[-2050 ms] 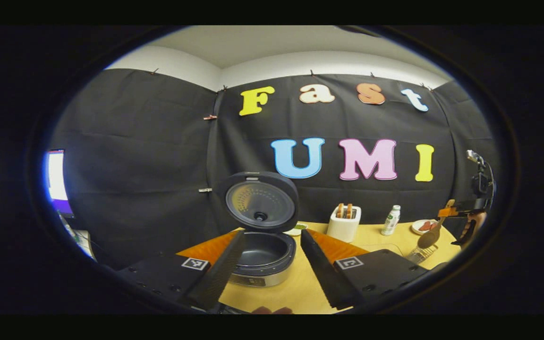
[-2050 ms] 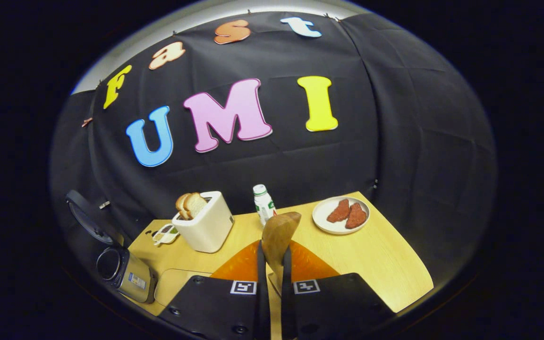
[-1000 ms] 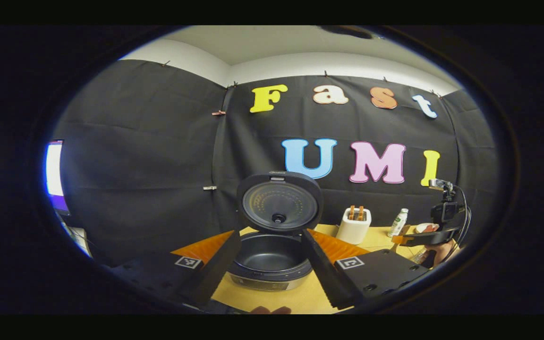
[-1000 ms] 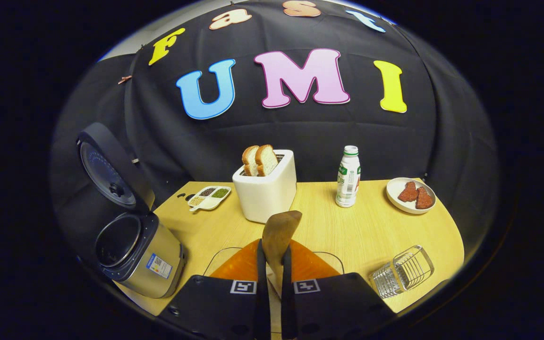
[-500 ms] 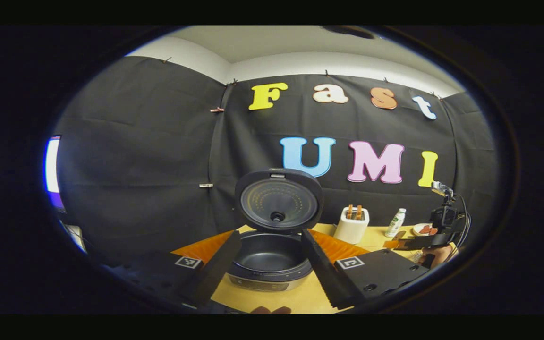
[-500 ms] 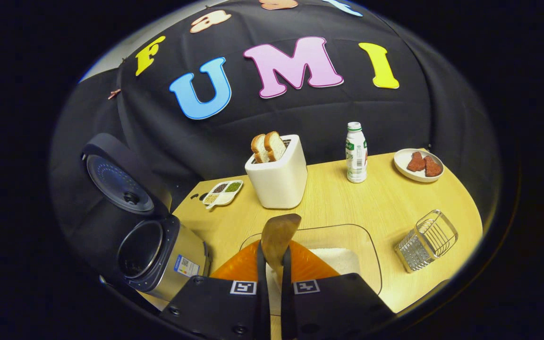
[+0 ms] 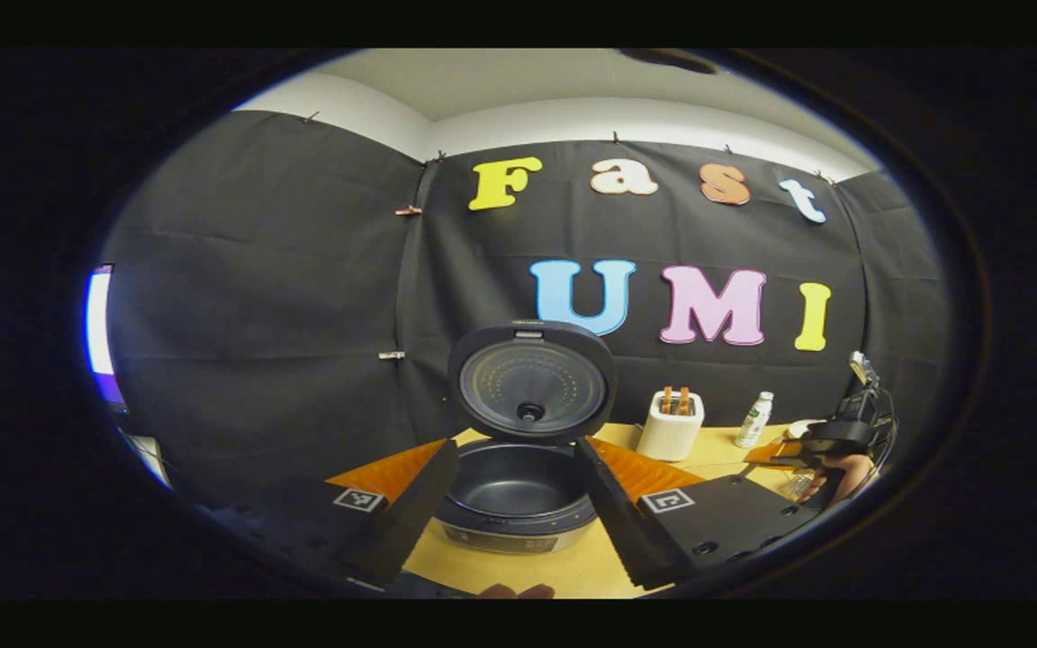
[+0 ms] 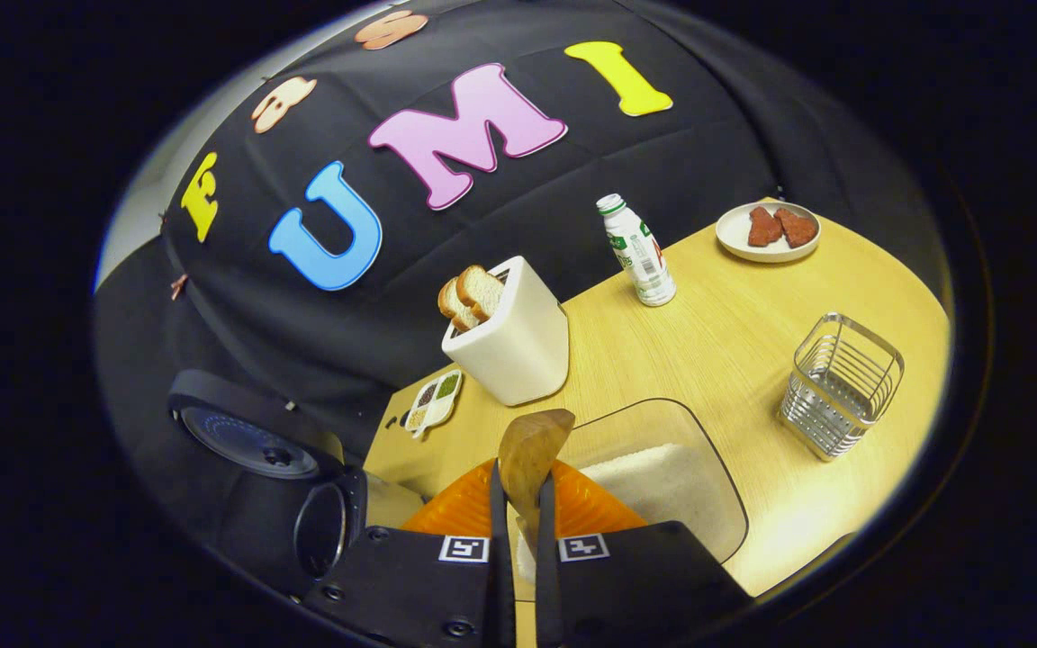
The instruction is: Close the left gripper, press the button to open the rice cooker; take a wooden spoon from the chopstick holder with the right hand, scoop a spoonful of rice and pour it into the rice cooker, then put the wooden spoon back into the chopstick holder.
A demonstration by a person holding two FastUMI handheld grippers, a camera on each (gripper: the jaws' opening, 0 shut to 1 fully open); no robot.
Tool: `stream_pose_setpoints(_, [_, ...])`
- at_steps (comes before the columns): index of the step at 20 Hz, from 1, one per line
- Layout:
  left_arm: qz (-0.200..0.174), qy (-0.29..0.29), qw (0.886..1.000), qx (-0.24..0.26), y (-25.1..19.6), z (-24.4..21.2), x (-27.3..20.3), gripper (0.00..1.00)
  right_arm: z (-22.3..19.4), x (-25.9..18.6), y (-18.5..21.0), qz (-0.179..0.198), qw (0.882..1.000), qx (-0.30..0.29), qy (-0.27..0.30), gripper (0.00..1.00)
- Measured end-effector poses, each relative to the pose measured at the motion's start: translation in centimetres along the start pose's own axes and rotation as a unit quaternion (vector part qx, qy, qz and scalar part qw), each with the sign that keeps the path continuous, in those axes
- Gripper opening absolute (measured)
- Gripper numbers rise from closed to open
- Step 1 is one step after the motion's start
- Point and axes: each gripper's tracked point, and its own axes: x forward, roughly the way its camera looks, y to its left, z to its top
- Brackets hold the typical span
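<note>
The right gripper (image 8: 518, 531) has its fingers clamped tight on the handle of the wooden spoon (image 8: 529, 454), the bowl sticking straight out ahead of the tips. Directly beneath and just ahead of that spoon is the clear rice container (image 8: 662, 477), a bed of white rice lying in it. The wire chopstick holder (image 8: 841, 383) stands off to the gripper's right, well apart, and the rice cooker (image 8: 320, 526) sits low to its left, lid up.

From the left gripper (image 7: 509, 504), fingers spread wide with nothing between them, the rice cooker (image 7: 518, 490) is right in front, its dark pot showing in the gap; the right gripper (image 7: 829, 438) is far off to the side.

I'd say the scoop comes next. The spoon looks stiff and light, smooth wood that could twist in a pinch, so a hold well down the handle makes sense. Loose grains will slide off if the bowl tips, so it wants carrying level
</note>
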Motion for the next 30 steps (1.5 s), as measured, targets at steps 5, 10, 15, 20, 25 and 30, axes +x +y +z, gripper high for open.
stream_pose_setpoints(5, [-0.007,-0.001,1.000,-0.004,-0.5,0.2,0.4,0.89,2.5,-1.1,1.1,0.010,0.999,0.034,-0.031,0.13])
stream_pose_setpoints(10, [-0.014,-0.006,1.000,0.000,-0.8,0.6,0.3,0.88,4.3,-1.8,2.6,0.028,0.996,0.070,-0.045,0.13])
stream_pose_setpoints(15, [-0.009,-0.013,1.000,-0.003,-0.1,1.0,0.4,0.89,5.5,-3.1,8.3,0.078,0.993,0.074,-0.048,0.13])
stream_pose_setpoints(20, [0.013,-0.019,1.000,-0.007,1.7,1.6,0.3,0.89,4.5,-3.2,14.9,0.125,0.990,0.049,-0.038,0.13])
stream_pose_setpoints(25, [0.016,-0.024,0.999,-0.016,3.1,1.9,-0.7,0.88,1.7,-2.5,21.0,0.162,0.986,0.024,-0.013,0.13])
stream_pose_setpoints(30, [0.027,-0.013,1.000,-0.004,4.4,1.2,-1.4,0.88,-2.8,-2.3,25.5,0.194,0.980,-0.040,0.010,0.13])
